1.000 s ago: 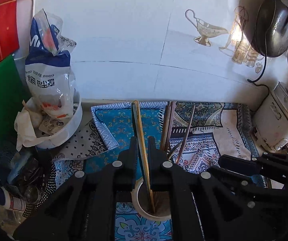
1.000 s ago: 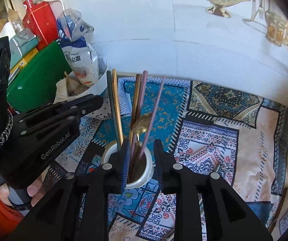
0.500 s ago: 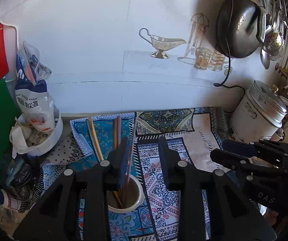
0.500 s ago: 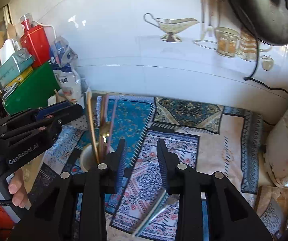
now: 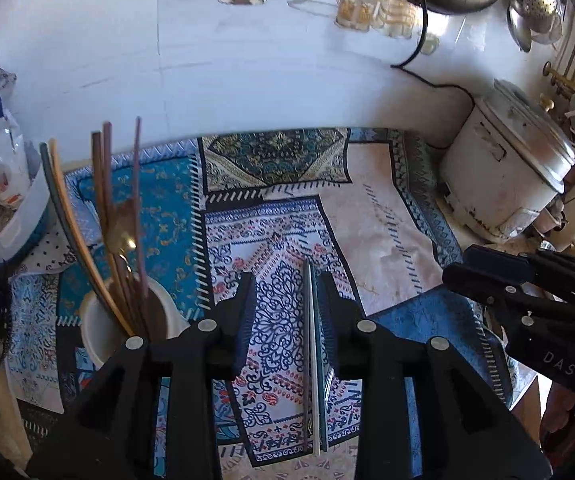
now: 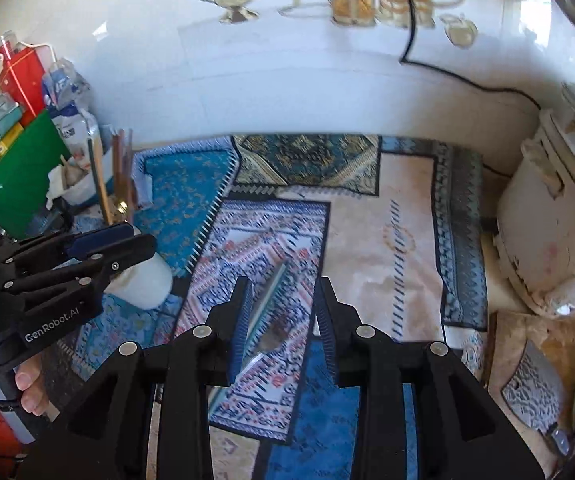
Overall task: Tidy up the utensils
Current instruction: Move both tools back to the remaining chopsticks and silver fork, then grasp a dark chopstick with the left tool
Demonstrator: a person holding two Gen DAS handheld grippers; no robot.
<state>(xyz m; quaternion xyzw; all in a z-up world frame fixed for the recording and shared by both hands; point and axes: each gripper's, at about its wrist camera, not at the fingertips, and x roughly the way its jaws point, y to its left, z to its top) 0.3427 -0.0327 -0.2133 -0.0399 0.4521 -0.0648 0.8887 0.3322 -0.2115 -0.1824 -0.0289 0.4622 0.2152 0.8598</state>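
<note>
Chopsticks (image 5: 313,360) lie loose on the patterned mat (image 5: 387,216), between my left gripper (image 5: 285,312)'s parted pads, nearer the right one, not yet pinched. My right gripper (image 6: 281,320) hovers spread over a spoon (image 6: 265,312), empty. Both jaws have just been opening. Next: lower, pinch, carry to the white cup (image 5: 95,332) on my left.

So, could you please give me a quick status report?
Left claw and right claw just opened, both empty. Loose chopsticks flat on mat beneath left claw; white cup holds others. Path clear.
</note>
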